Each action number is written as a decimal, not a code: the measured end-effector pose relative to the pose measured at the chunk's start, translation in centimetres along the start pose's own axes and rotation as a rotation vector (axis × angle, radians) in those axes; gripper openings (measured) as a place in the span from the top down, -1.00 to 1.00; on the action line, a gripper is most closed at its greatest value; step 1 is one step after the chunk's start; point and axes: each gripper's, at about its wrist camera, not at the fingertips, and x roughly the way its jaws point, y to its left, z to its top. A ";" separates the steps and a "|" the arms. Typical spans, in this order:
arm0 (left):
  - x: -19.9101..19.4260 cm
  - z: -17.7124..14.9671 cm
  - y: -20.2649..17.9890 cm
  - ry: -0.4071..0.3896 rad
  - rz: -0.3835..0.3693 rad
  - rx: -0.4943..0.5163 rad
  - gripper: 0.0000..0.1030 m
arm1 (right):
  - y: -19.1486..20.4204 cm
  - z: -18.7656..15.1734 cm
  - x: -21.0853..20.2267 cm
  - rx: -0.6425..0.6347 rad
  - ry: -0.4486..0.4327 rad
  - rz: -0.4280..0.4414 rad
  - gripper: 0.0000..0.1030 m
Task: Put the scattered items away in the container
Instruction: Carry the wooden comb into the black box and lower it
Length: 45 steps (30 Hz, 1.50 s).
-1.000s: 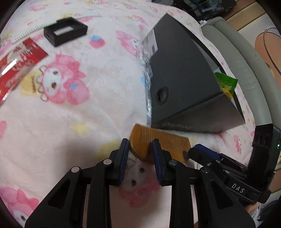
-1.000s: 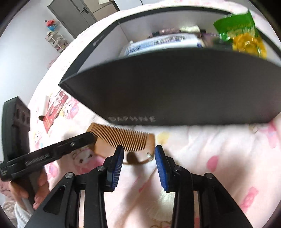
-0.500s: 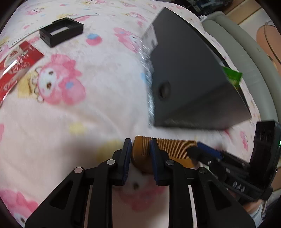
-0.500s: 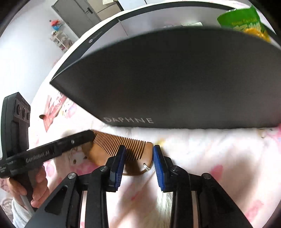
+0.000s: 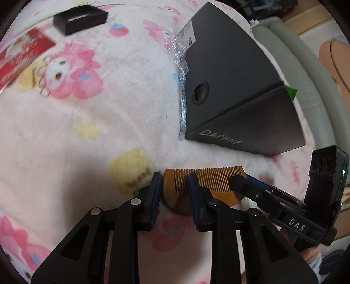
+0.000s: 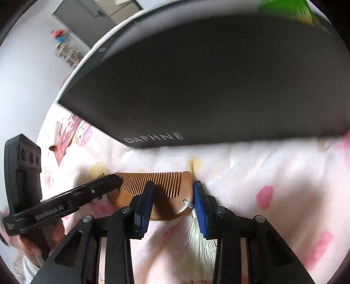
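Observation:
A wooden comb (image 5: 210,181) (image 6: 157,185) lies flat on the pink blanket in front of the dark grey DAPHNE box (image 5: 229,87) (image 6: 218,76). My left gripper (image 5: 175,193) straddles the comb's left end, one finger beyond the end, the other over the teeth; its jaws are opening. My right gripper (image 6: 172,203) straddles the other end the same way, near the comb's white tassel (image 6: 196,236), and its jaws are opening too. Each gripper shows in the other's view, the right gripper (image 5: 247,185) and the left gripper (image 6: 109,183). Neither clearly pinches the comb.
A green packet (image 5: 291,90) (image 6: 284,8) sticks up from the box. A small black open box (image 5: 81,18) and a red packet (image 5: 19,56) (image 6: 67,135) lie far left on the blanket. A grey padded edge (image 5: 306,76) runs along the right. A hand (image 6: 32,244) holds the left gripper.
The comb has swung to lie parallel to the box front. The right view has sunk, so the box's inside no longer shows. Both pairs of jaws narrowed, then widened slightly.

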 end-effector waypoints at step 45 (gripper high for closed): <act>5.0 19.0 -15.6 -0.119 0.103 0.102 0.47 | -3.4 19.4 -6.9 -0.024 -0.211 0.068 0.47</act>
